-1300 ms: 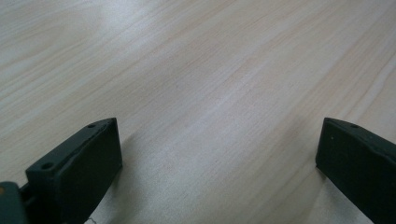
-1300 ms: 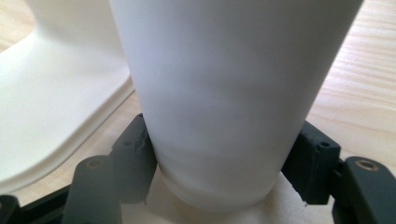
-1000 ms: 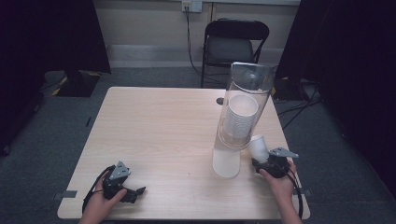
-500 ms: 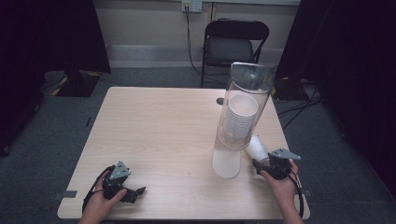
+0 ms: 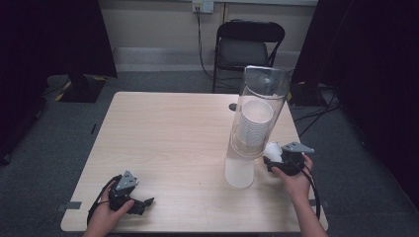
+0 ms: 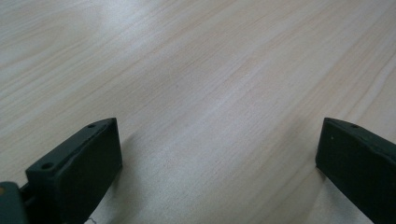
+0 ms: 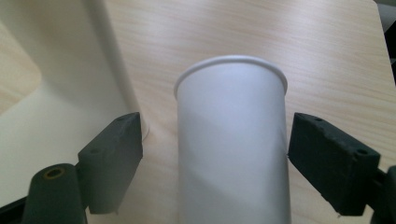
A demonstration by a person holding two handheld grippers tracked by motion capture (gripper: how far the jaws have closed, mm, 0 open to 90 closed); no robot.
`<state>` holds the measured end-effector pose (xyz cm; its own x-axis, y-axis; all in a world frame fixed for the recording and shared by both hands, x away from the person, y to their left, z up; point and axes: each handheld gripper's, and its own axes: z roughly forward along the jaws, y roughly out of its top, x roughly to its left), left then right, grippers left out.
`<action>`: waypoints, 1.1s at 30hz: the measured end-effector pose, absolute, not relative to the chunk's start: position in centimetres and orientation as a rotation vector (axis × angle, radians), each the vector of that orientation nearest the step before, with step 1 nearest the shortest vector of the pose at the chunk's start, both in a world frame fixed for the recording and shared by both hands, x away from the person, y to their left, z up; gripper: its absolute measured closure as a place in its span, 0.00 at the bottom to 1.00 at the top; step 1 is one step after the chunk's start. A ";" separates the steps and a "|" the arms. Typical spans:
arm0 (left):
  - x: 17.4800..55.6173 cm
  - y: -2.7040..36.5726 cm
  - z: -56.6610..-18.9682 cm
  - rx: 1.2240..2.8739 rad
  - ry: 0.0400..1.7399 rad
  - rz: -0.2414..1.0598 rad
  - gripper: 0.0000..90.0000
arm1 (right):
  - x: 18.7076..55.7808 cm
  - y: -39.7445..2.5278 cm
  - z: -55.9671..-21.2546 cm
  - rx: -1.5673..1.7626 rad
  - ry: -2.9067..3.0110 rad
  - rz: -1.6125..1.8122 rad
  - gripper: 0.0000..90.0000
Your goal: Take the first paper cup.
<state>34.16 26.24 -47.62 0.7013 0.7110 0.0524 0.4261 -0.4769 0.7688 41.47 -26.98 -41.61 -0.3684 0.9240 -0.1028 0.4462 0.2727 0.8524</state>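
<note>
A pale wooden bench (image 5: 173,143) stands on grey carpet with a black folding chair (image 5: 247,47) behind it and dark curtains at either side; in the high view a tall clear dispenser tube (image 5: 257,118) rises near the bench's right edge, a stack of white cups (image 5: 254,126) inside it, and just beside its base the right tool (image 5: 276,159) holds a white paper cup (image 5: 272,150); the left tool (image 5: 143,203) rests low at the near left corner, well apart from all this. In the left gripper view the left tool (image 6: 217,158) is spread wide over bare wood grain, nothing between its jaws. In the right gripper view the paper cup (image 7: 233,149) sits rim-forward between the jaws of the right tool (image 7: 215,154), which are parted, with a visible gap on each side, so the cup looks unclamped; the tube's base (image 7: 56,93) lies close on the left. The risk appears to be that the loose cup slips or rolls out if the hand tilts; closing hard could crush its thin wall, and a sideways swing could knock the tube.
</note>
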 end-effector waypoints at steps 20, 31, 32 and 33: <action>34.2 26.3 -47.6 2.144 0.861 0.475 0.00 | 44.0 -27.5 -40.8 1.256 1.916 1.078 0.31; 34.2 26.2 -47.6 2.137 0.865 0.474 0.00 | 42.8 -27.3 -41.6 1.222 1.901 1.076 0.31; 34.2 26.2 -47.6 2.137 0.866 0.474 0.00 | 42.9 -27.3 -41.5 1.210 1.905 1.091 0.32; 34.2 26.2 -47.6 2.138 0.864 0.474 0.00 | 43.0 -27.3 -41.4 1.205 1.912 1.112 0.33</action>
